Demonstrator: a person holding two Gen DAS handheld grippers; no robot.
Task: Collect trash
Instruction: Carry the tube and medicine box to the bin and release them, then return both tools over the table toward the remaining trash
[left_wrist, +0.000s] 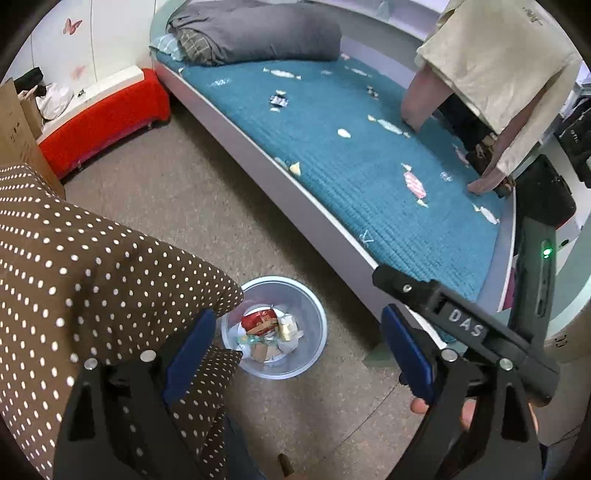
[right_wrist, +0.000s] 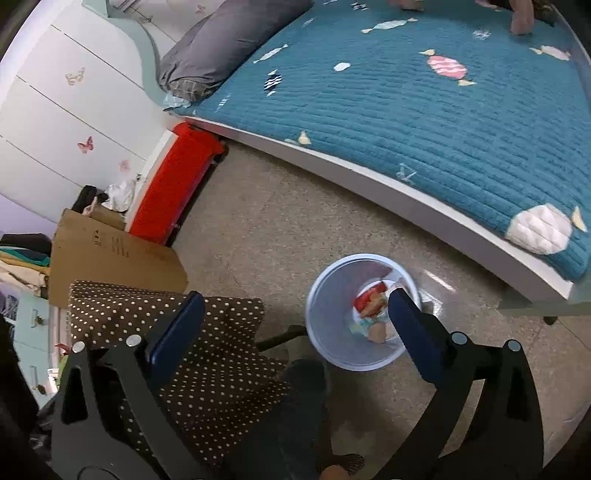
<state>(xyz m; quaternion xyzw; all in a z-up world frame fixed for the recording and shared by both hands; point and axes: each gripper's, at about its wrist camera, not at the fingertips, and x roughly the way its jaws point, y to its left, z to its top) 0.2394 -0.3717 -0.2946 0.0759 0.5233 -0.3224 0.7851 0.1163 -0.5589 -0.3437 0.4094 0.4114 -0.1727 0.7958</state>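
Chair cushion: brown fabric with white dots, soft, at the left.
Left claw: blue pads spread wide, nothing between them, above the bin.
Bin: round, pale translucent plastic, standing on the speckled floor beside the bed.
Trash: red wrapper and crumpled papers lying inside the bin.
Right claw: spread wide, empty, over the bin.
Bed cover: teal quilted cloth with candy shapes.
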